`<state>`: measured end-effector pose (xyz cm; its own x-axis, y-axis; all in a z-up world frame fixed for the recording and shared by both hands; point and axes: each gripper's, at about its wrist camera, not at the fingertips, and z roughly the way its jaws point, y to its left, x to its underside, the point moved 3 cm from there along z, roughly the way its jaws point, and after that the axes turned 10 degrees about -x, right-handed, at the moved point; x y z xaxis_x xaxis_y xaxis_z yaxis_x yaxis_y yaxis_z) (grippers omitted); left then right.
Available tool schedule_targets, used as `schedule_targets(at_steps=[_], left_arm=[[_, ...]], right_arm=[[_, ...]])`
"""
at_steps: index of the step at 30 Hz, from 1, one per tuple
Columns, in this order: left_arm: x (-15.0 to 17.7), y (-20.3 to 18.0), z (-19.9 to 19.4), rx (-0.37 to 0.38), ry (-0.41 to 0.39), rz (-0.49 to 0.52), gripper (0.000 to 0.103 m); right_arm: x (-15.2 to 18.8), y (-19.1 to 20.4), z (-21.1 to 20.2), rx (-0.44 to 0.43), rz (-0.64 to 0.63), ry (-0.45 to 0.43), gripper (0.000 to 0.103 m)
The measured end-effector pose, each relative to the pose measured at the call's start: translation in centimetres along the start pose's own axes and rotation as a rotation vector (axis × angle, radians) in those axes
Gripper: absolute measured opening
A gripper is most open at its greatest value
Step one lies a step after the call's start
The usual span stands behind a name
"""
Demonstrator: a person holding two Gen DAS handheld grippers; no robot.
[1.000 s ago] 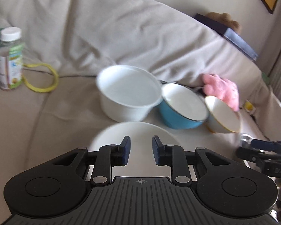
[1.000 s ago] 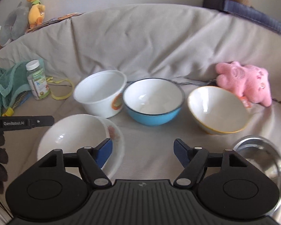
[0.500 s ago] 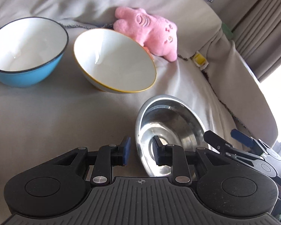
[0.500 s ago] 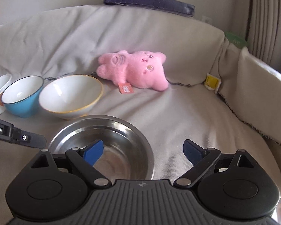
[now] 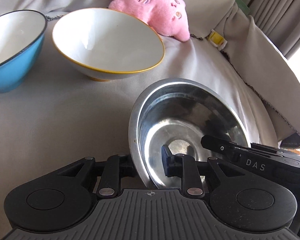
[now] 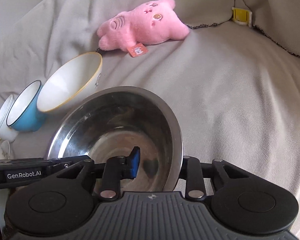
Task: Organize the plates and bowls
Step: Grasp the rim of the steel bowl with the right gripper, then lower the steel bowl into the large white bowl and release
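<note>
The steel bowl [image 5: 190, 124] sits on the beige sofa cover [image 5: 60, 116], low and right of centre in the left wrist view and low centre in the right wrist view. Both grippers straddle its rim. The left gripper [image 5: 150, 166] has one finger inside the bowl's near-left wall and one outside; its jaws are closing, with the rim between them. The right gripper [image 6: 158, 166] takes the near-right wall the same way, its blue pad [image 6: 135, 165] inside the bowl, its jaws also closing on the rim. Whether the pads already press the metal I cannot tell. Further up-left stand the yellow-rimmed white bowl [image 5: 108, 42] and the blue bowl [image 5: 14, 50], with the pink plush toy [image 6: 142, 26] behind.
</note>
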<state>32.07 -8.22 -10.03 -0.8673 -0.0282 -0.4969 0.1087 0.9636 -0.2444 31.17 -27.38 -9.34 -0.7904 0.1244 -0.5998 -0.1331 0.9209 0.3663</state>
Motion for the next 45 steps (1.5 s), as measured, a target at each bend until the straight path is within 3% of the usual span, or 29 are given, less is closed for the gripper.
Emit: schedule_targets(at_steps=[5,11,16,21,23,33,42,45], left_arm=[[1.5,3.8,-6.0,-0.024,-0.069,0.043,0.025],[3.9,12.0,-14.6,-0.092,-0.223,0.028,0.025],[5.5,19.9,-19.4,-0.155,-0.299,-0.102,0.025],[7.0,25.0,-21.2,-0.201,-0.323,-0.191,0.025],[7.3,26.1,-21.1,-0.196,-0.297,-0.226,0.026],[7.7,27.1,-19.2,-0.163,-0.237,-0.232,0.026],[7.7,27.9,-19.5,-0.256,-0.245,-0.246,0.030],[7.7,28.2,-19.7,-0.254,-0.253,-0.256,0.030]], right_arm=[[1.1,5.8,-2.1,-0.019,-0.104,0.000,0.029],[1.3,16.8,-3.4,-0.085,-0.258,-0.023,0.029],[2.5,26.8,-1.4,-0.136,-0.412,0.023,0.029],[4.7,32.9,1.6,-0.131,-0.498,0.075,0.029],[5.6,34.6,2.2,-0.125,-0.520,0.091,0.029],[5.7,35.2,5.4,-0.028,-0.554,0.129,0.029],[5.9,34.4,6.3,-0.010,-0.525,0.154,0.029],[5.8,34.3,6.1,-0.014,-0.521,0.144,0.029]])
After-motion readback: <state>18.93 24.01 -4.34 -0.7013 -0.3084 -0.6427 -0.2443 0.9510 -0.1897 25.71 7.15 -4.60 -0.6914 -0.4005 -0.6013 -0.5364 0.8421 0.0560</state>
